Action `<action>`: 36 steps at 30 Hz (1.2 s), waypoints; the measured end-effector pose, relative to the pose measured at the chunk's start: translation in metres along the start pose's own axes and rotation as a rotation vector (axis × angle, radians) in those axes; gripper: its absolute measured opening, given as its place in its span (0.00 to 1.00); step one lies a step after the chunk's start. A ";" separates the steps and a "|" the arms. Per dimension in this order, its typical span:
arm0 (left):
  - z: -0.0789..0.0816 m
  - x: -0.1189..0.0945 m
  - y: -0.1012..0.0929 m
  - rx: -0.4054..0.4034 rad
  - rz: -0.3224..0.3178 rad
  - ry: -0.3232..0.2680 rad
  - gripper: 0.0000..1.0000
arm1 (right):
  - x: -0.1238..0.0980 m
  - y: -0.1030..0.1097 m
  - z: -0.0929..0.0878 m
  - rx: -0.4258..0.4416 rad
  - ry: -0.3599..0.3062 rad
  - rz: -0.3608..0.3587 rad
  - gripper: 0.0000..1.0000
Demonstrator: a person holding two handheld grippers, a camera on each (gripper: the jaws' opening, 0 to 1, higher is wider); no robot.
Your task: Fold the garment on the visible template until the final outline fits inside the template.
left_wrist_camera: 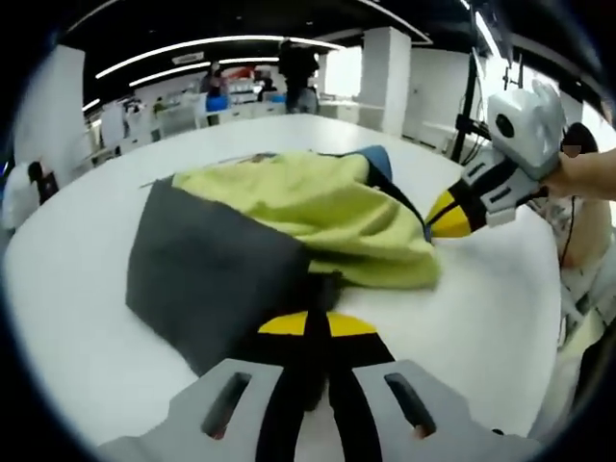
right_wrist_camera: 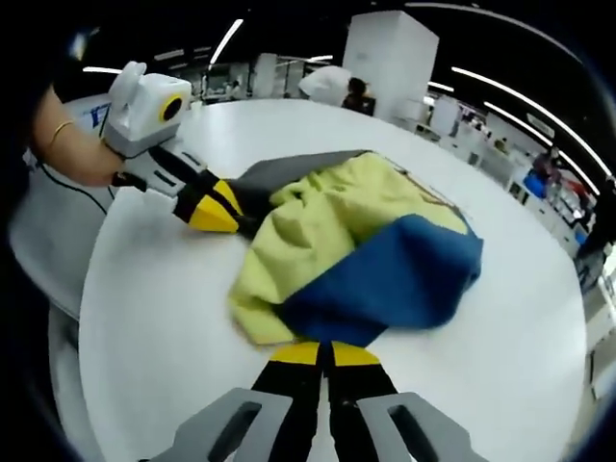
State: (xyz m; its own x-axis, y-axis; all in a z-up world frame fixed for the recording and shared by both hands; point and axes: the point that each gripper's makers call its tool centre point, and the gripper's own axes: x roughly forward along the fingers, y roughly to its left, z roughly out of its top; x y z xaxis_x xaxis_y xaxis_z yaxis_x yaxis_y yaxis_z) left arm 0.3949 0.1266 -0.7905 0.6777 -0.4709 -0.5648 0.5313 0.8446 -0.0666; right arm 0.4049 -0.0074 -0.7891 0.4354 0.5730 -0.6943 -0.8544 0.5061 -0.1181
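Note:
A crumpled yellow-green garment (left_wrist_camera: 327,207) with a blue panel (right_wrist_camera: 395,279) lies in a heap on the round white table (left_wrist_camera: 87,289). A flat dark grey sheet (left_wrist_camera: 207,269) spreads out from under it; I cannot tell whether it is the template or part of the garment. My left gripper (left_wrist_camera: 318,322) is shut, with dark grey fabric pinched between its jaws at the sheet's near corner; it also shows in the right gripper view (right_wrist_camera: 219,217). My right gripper (right_wrist_camera: 324,353) is shut on the garment's near edge where blue meets yellow, and appears from the side (left_wrist_camera: 450,217).
The table's rim (right_wrist_camera: 96,318) runs close on the person's side. A hand (left_wrist_camera: 587,173) holds the right gripper. Other white tables, pillars (right_wrist_camera: 390,58) and people stand far behind.

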 end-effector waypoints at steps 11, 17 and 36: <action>0.027 -0.038 -0.010 -0.096 -0.090 -0.088 0.00 | -0.034 0.001 0.010 0.139 -0.034 0.008 0.00; 0.054 -0.070 -0.001 -0.263 -0.127 -0.194 0.00 | -0.057 -0.003 0.021 0.251 -0.068 0.007 0.00; 0.087 -0.179 0.130 -0.570 0.151 -0.489 0.00 | -0.139 -0.045 0.029 0.844 -0.196 -0.020 0.00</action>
State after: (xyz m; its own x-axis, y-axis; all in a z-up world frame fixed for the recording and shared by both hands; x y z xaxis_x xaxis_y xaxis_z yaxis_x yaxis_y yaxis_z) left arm 0.3869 0.2984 -0.6269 0.9404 -0.2870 -0.1823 0.1605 0.8474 -0.5062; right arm 0.3909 -0.0915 -0.6668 0.5555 0.6205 -0.5536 -0.3836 0.7819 0.4915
